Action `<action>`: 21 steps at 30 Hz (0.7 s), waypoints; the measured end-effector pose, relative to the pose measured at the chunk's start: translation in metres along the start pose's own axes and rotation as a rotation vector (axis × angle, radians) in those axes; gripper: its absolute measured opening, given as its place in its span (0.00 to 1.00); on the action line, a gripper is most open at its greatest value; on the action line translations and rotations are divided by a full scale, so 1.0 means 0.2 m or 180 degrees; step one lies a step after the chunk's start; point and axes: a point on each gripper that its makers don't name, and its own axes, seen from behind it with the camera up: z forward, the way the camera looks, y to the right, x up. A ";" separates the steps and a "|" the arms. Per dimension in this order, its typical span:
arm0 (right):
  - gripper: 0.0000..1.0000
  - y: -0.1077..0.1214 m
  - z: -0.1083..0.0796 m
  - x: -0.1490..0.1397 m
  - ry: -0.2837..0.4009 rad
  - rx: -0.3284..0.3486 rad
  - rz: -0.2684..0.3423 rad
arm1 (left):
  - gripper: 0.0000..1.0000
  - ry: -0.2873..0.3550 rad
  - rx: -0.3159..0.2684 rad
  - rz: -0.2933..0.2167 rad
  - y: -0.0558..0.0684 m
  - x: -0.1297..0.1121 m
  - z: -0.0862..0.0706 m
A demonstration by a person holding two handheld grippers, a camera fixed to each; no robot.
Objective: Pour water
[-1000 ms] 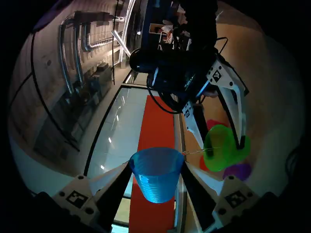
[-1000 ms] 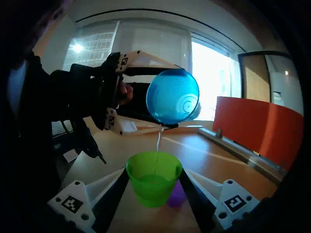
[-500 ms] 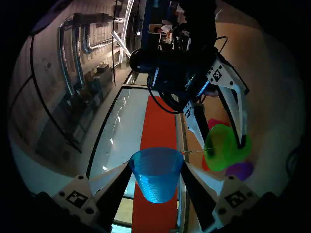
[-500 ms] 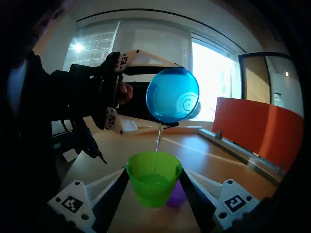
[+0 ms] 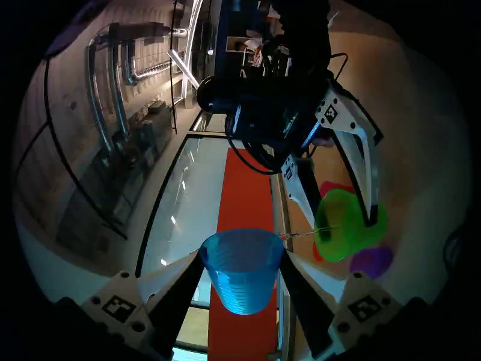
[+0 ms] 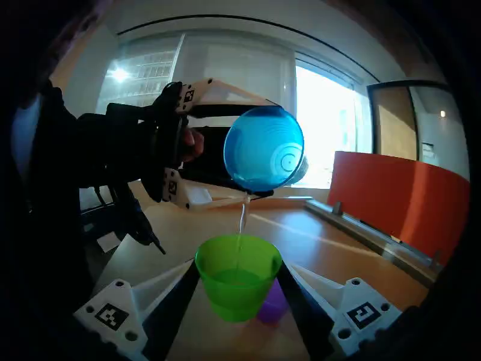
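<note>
While our left gripper (image 5: 242,260) clamps the tipped blue cup (image 5: 242,281), we see water (image 6: 241,218) falling into the green cup (image 6: 238,289), held tight w/ the right gripper (image 6: 238,272) just below.

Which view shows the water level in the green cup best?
Right gripper view: the translucent green plastic cup sits close, centred, its water line visible through the wall. The left gripper view shows the cup farther off, level unclear.

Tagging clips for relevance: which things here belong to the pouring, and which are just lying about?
In use: blue cup, tipped in the left gripper; water stream; green cup, held by the right gripper.
Lying about: purple cup on the table; orange partition.
</note>
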 end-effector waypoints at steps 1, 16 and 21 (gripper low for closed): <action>0.90 0.00 0.00 0.00 0.0001 -0.0001 0.0000 | 0.86 0.0000 0.0000 0.0001 0.00 0.00 0.00; 0.90 0.00 0.00 0.00 -0.0001 0.0001 -0.0011 | 0.86 0.0012 0.0004 0.0046 -0.01 0.01 0.00; 0.90 0.00 0.00 0.00 0.0001 0.0000 -0.0014 | 0.86 0.0022 0.0005 0.0049 -0.01 0.02 0.00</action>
